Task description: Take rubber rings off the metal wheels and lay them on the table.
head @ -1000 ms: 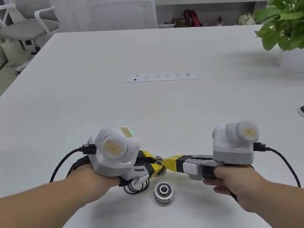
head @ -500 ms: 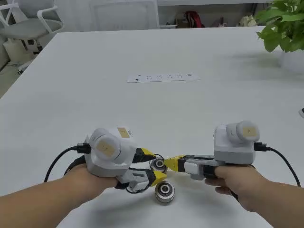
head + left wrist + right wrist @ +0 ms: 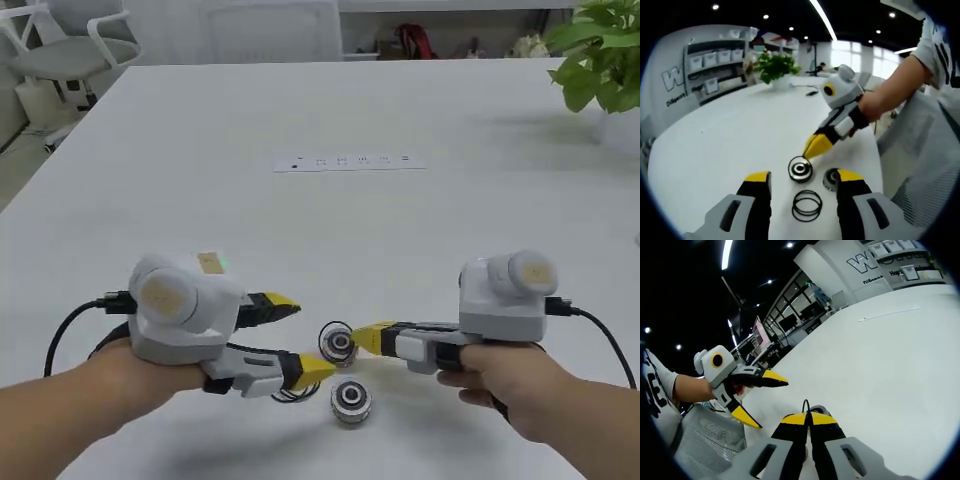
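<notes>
Head view: my right gripper [image 3: 362, 340] fingers pinch the metal wheel [image 3: 338, 343], left gripper [image 3: 308, 338] fingers spread, so a crooked tug on its rubber ring [image 3: 791, 168] could wrench it loose.

The head view is bright and evenly lit from overhead, sharp throughout, with only soft, pale shadows on the white table [image 3: 300, 230], the widest beside the plant [image 3: 600, 55]. Both gripper views bow heavily toward their edges; a ceiling light strip [image 3: 822, 20] and spot lamps [image 3: 715, 7] glare against a dark, underexposed ceiling.
</notes>
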